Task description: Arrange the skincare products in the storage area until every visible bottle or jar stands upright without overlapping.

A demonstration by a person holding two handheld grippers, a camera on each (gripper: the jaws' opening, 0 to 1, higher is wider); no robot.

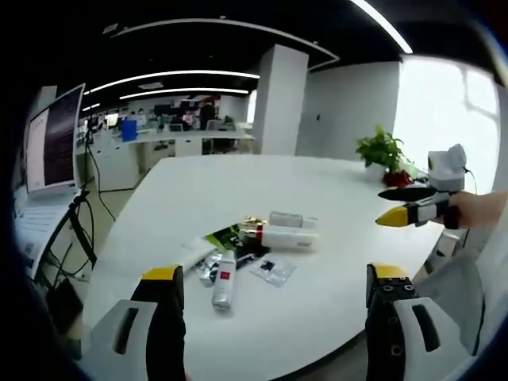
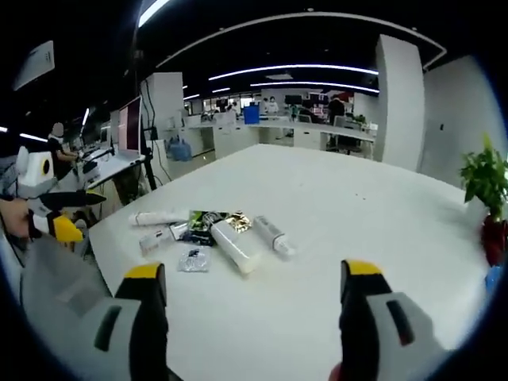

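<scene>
Risks, judged from the present layout. The skincare products lie flat in one tight cluster near the middle of the white worktop [image 1: 317, 190], several touching or overlapping. Closing on one item may drag or roll a neighbour; the cylindrical pieces would roll freely on the smooth top. The small flat sachet [image 1: 273, 270] looks hard to pinch off the surface and cannot stand upright. Tall narrow bottles, once stood up, may topple if released off-vertical.

Left tool [image 1: 274, 282]: jaws spread wide, holding nothing, well short of the cluster, yellow-tipped with dark inner faces. It also shows at the left edge of the right gripper view [image 2: 67, 214], held by a hand.

Right tool [image 2: 254, 278]: jaws spread wide, empty, near the worktop edge and apart from the products. It enters the left gripper view from the right [image 1: 405, 204], hovering above the worktop.

Items:
- Large white tube [image 1: 287, 237] [image 2: 234, 244]: smooth plastic cylinder, lying on its side.
- Smaller pale tube [image 1: 292, 220] [image 2: 274, 235]: rounded, lying just beside the large one.
- Slim white bottle with red label [image 1: 225, 281]: lying down, nearest the left tool.
- White flat tube [image 2: 157, 217]: soft-looking, at the cluster's edge.
- Dark green packet [image 1: 226, 236] [image 2: 208, 222]: glossy, partly under other items.
- Gold-toned piece [image 2: 239, 222]: shiny; shape unclear.
- Silvery packets [image 1: 209, 266]: crinkled foil.

Potted plant [image 1: 384, 152]: far side of the worktop, well apart.
</scene>
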